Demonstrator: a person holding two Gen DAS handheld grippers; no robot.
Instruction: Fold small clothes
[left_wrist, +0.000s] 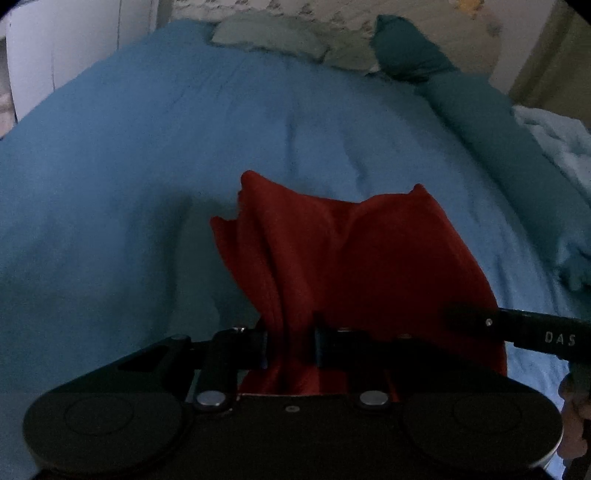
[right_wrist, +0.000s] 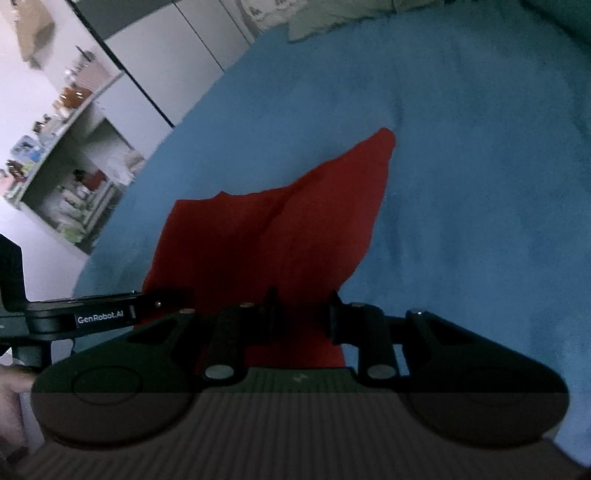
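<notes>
- Left tongs (left_wrist: 290, 341): clamped on a bunched edge of the red garment (left_wrist: 354, 258); cloth pinched between the two black fingers.
- Right tongs (right_wrist: 303, 315): clamped on another part of the same edge, red cloth filling the gap.
- Garment hangs from both pairs of tongs, near edge raised, far corners trailing toward the blue bedcover (left_wrist: 147, 147). Whether the far end touches the bed, cannot tell.
- Pale pillows (left_wrist: 266, 37) and a dark green bolster (left_wrist: 480, 122) lie well apart, at the head and side.
- Step in hand, by my reading: lift and spread before folding.
- Next move calls for both hands travelling together, keeping the edge taut, laying the cloth flat.
</notes>
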